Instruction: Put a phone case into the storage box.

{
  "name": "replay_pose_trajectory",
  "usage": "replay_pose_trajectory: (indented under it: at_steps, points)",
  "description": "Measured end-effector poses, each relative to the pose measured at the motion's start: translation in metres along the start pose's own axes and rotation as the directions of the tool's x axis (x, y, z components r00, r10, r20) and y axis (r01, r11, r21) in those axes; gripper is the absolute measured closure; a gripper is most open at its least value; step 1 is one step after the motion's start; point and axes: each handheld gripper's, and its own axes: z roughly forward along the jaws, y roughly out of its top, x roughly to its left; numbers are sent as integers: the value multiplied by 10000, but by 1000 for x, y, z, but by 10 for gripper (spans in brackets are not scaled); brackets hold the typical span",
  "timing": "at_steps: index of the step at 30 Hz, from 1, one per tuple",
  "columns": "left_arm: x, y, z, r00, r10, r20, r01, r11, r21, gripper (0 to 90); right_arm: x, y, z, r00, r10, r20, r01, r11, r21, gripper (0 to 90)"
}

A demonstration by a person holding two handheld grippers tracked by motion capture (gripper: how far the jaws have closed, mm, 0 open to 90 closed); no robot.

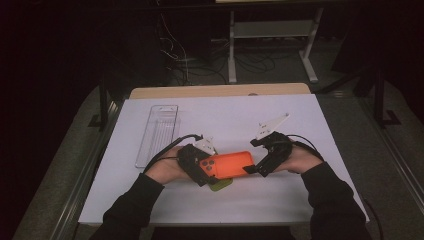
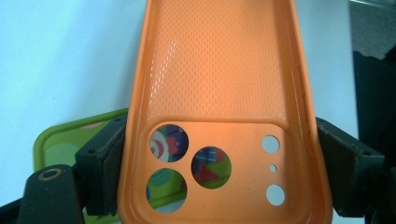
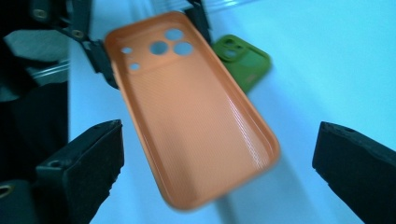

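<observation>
An orange phone case (image 1: 231, 164) hangs just above the white table, its hollow inside facing the gripper cameras. My left gripper (image 1: 209, 169) is shut on the camera-hole end, its pads (image 2: 100, 170) pressing both long edges of the orange case (image 2: 219, 70). My right gripper (image 1: 255, 169) is at the opposite end, open wide. In the right gripper view its pads (image 3: 84, 168) stand apart from the orange case (image 3: 191, 112) on either side without touching it. A green phone case (image 1: 220, 185) lies flat on the table beneath; the same green case (image 3: 243, 60) (image 2: 65, 142) is partly covered.
A clear plastic tray (image 1: 159, 131) lies lengthwise at the table's back left. The white table top (image 1: 235, 117) ends in a wooden edge (image 1: 220, 91) at the back. Beyond it are table legs and cables on a dark floor.
</observation>
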Motion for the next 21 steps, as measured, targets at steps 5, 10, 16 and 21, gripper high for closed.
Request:
replay_pose_trajectory:
  at_steps: [5,10,16,21]
  points:
    - [-2,-2,2,9981,-346,-508,350,9994,78,160,-3,-15,-5,9942,984,426,-981,9951,-102,14]
    - [1,-3,2,9934,-429,-1066,478,9979,444,160,-5,-34,-4,9786,1798,998,-1805,9836,-19,14]
    - [4,-6,2,9807,-1129,-1599,1204,9920,385,160,-1,-49,7,9517,2530,1742,-2591,9658,129,14]
    - [5,-6,2,9647,-1782,-1941,1832,9830,80,160,4,-54,20,9326,2891,2160,-2895,9567,-304,14]
